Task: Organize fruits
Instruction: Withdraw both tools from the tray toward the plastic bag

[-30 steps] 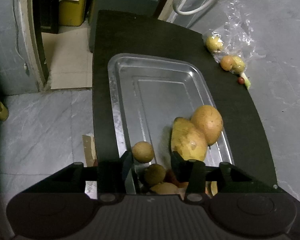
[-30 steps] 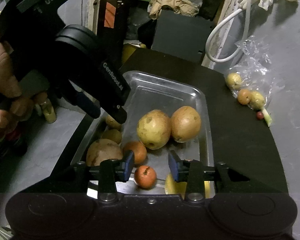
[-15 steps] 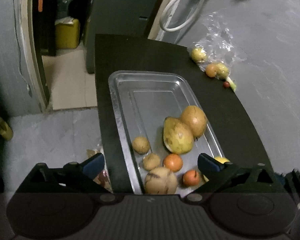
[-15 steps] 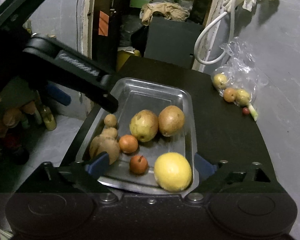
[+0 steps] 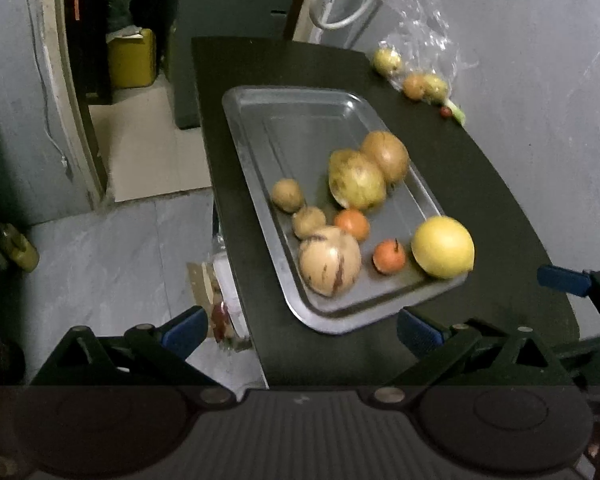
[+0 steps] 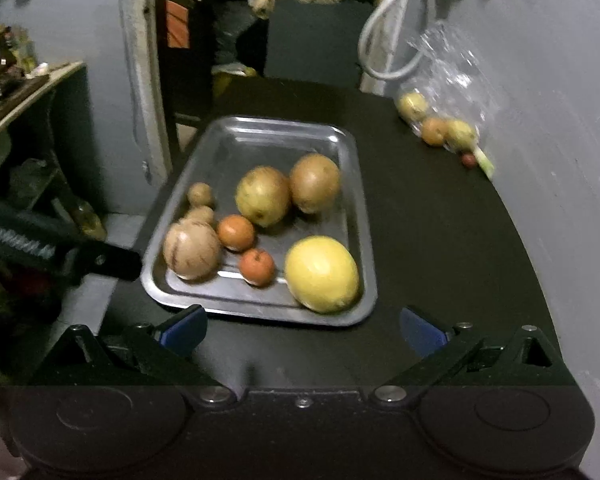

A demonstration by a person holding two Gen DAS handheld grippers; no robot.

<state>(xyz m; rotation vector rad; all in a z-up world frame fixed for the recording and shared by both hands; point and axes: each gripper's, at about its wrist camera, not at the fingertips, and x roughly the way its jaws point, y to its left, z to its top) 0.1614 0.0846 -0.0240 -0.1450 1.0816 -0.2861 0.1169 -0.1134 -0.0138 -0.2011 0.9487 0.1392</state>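
Note:
A metal tray [image 5: 300, 120] [image 6: 260, 132] sits on the black table and holds several fruits. Among them are a big yellow citrus [image 5: 443, 247] [image 6: 321, 274], a striped pale melon [image 5: 329, 266] [image 6: 191, 249], two small oranges [image 5: 389, 256] [image 6: 257, 266] and two large brownish-green fruits [image 5: 356, 179] [image 6: 263, 196]. My left gripper [image 5: 300, 330] hangs open, empty, just short of the tray's near edge. Over the table's near end my right gripper [image 6: 302, 328] is also open and empty. The left gripper's black body [image 6: 56, 250] shows at the left of the right wrist view.
A clear plastic bag [image 5: 424, 52] [image 6: 452, 80] with a few small fruits [image 5: 414, 85] [image 6: 434, 131] lies at the table's far right by the grey wall. A white hose [image 6: 388, 40] hangs behind. Left of the table lie floor, a yellow canister [image 5: 132, 58] and a doorway.
Both grippers opened wide and drew back from the tray. The yellow citrus now lies free in the tray's near right corner, and all the fruits are in view.

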